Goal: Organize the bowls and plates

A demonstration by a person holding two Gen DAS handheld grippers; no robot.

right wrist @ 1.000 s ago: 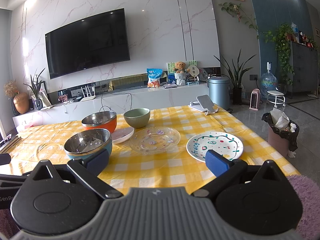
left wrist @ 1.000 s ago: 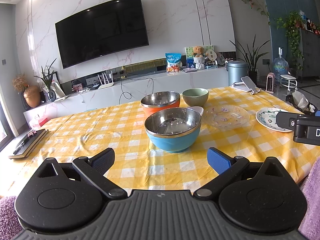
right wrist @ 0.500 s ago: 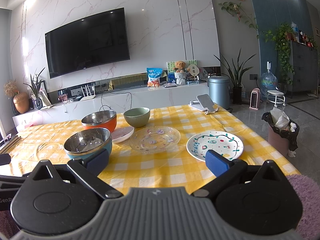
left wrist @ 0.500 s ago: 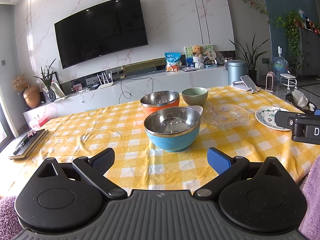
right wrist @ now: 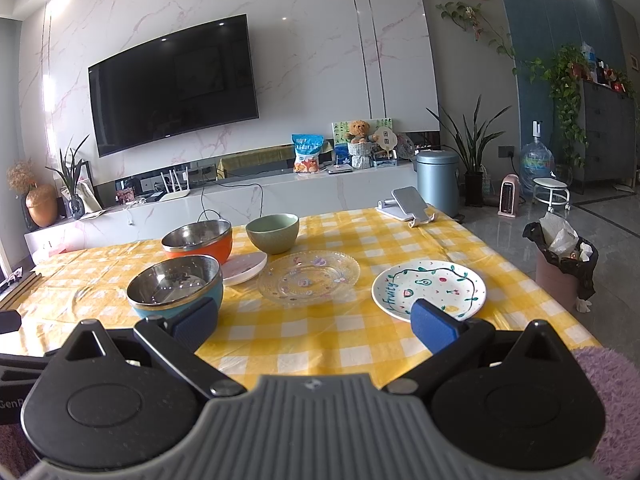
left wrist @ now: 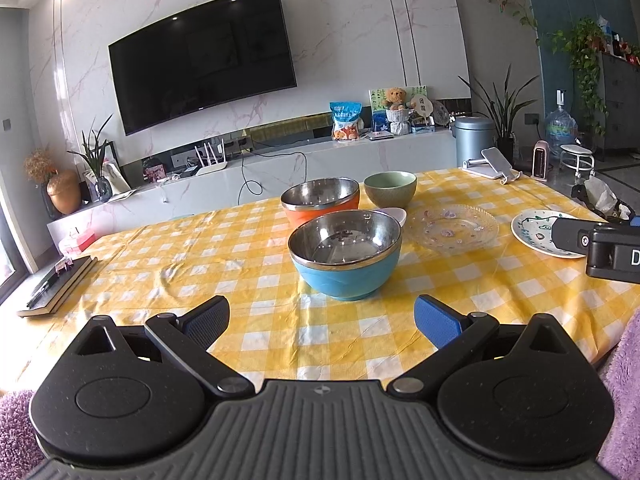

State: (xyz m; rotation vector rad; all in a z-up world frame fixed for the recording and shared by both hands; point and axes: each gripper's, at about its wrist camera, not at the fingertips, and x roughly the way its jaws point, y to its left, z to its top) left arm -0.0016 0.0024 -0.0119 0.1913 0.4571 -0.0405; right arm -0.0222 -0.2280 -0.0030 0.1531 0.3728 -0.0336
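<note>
Steel-lined bowls, blue bowl (right wrist: 176,286) and orange bowl (right wrist: 199,241), stand separately at the left of the bench (right wrist: 320,344), followed rightward by the green bowl (right wrist: 273,233), pink dish (right wrist: 244,267), glass plate (right wrist: 309,277) and painted plate (right wrist: 429,289). Nothing is stacked, so sorting appears not yet begun. The left gripper (left wrist: 322,316) and right gripper (right wrist: 314,322) hover at the near edge, jaws apart and empty.

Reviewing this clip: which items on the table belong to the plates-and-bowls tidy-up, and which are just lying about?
Part of the job:
blue bowl
orange bowl
green bowl
small white dish
glass plate
painted plate

Just lying about:
phone stand
books
</note>
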